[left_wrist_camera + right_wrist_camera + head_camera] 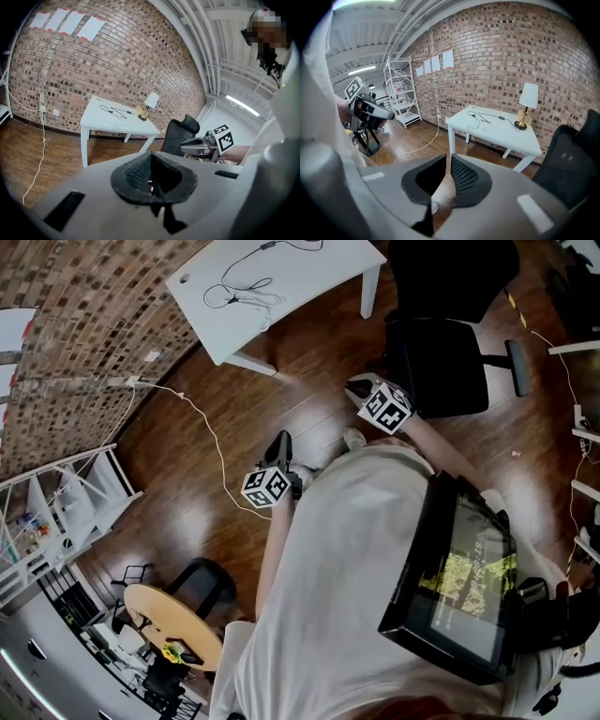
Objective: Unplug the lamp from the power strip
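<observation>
**Head view:** A person in a pale shirt stands on a wood floor (309,418) and holds the left gripper (280,441) and the right gripper (356,386) out in front. Both are over the floor, well apart from the white tabletop (300,282) at the top of the view. A dark cable (246,282) lies looped on that tabletop. A black chair (441,357) stands beside the table, near the right gripper. A white cord (212,442) runs across the floor from the brick wall (84,306), and a white shelf (66,488) stands at the left.

**Left gripper view:** The left gripper (150,157) is closed, its jaws meeting tip to tip with nothing between them. Beyond it the lamp (150,104) stands upright on the far right corner of the tabletop (96,124), close to the brick wall. The cable (115,111) lies just to the lamp's left. The right gripper (185,147) shows at the right, in front of the chair (178,133).

**Right gripper view:** The right gripper (448,157) has its jaws drawn together at the tips. Only a thin wedge of floor shows between them, and it holds nothing. The lamp (527,104), with a white shade and a brass base, stands at the tabletop's far end by the wall. The cable (490,115) runs from the lamp across the top to a loop. A pale object (477,123) beside the loop is too small to identify. The left gripper (389,114) shows at the left, in front of the shelf (401,89).
</observation>
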Available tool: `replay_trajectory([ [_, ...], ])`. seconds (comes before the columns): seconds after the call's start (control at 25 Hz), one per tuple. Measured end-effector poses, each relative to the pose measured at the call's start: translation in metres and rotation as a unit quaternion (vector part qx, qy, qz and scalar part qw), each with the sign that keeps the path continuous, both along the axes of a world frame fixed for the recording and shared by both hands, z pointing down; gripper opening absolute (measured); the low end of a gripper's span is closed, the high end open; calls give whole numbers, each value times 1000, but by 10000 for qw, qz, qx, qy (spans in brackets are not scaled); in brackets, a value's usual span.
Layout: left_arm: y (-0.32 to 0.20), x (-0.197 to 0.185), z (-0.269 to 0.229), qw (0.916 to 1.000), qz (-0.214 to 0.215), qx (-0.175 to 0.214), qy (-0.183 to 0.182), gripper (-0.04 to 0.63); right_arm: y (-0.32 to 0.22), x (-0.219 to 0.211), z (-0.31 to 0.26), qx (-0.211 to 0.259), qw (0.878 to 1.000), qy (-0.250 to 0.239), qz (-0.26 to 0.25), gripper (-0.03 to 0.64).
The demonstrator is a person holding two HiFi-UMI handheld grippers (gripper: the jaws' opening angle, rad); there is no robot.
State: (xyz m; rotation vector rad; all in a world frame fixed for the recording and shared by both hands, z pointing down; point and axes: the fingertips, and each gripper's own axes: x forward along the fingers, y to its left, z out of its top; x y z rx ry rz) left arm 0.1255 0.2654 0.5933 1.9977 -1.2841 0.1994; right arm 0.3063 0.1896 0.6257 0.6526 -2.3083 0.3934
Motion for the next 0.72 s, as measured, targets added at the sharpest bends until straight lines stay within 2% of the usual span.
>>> replay_trajectory([
  [0.08, 0, 0, 0, 10000, -2, -9, -3, 3, 2, 0, 2, -37, 10000, 59, -67, -6],
  [0.36, -2, -1, 1, 10000, 2, -29, -8, 3, 3, -1, 4, -44, 9993, 301, -220, -8],
  [0.72, -9, 1, 4, 10000, -24, -20, -42, 3, -8, 2, 7, -16, 9993, 290, -215, -8],
])
